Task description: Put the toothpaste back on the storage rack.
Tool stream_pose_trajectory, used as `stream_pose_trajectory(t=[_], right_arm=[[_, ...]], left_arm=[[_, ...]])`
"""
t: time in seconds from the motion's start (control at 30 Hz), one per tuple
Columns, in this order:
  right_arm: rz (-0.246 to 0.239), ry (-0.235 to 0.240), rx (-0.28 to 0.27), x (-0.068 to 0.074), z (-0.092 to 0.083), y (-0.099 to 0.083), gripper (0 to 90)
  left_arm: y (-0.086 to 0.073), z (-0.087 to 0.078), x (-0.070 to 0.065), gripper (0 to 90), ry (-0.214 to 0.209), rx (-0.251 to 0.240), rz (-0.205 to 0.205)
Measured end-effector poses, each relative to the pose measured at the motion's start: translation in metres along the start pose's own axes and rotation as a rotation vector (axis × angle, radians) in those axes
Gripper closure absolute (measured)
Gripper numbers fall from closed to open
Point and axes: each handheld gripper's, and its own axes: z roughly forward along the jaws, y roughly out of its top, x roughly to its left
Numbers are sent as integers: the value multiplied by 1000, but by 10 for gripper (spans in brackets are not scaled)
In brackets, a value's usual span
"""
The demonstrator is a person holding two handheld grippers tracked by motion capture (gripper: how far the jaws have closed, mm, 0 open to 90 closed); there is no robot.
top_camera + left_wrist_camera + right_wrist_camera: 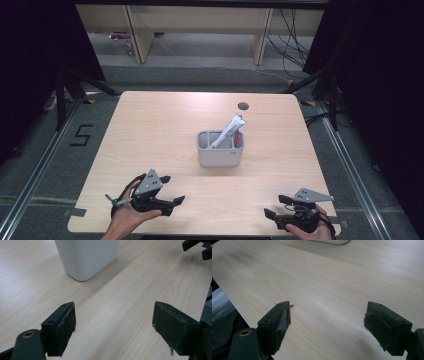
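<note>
Clearly, both pairs of jaws stand wide apart with nothing between them. The left gripper [170,202] rests near the front left corner of the table [150,130], its pads [65,326] spread over bare wood in its own view. The right gripper [272,215] sits near the front right corner, likewise released, its pads [280,323] framing only wood grain.

Farther out, near the middle of the table, stands a white bin [220,149] with 2 compartments. A crumpled silver-grey packet [231,129] leans out of it, tilted toward the back right corner, with something red [238,139] just beside it inside the bin; what that red thing is I cannot tell. From the left gripper view, the bin's rounded lower corner [85,260] looms ahead, well apart from the jaws.

The likely job is reaching for the packet, and the risks follow from that. The bin looks light, so a sideways pull on the packet could tip or drag it. The packet's thin, slanting top could slip or crumple if pinched near its tip. Both grippers converging at once could knock each other.
</note>
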Motion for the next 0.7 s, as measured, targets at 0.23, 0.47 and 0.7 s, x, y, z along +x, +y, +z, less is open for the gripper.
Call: stream_pose_trajectory(t=[0.23,0.47,0.7], right_arm=[[15,6,10,1,0,0,213],[7,5,3,1,0,0,210],[11,4,-3,0,0,0,209]], left_arm=[[-11,0,-7,186,-7,7,-4],[-26,1,-19,187,-12,15,14],[-37,-2,-27,158,5,28,3]])
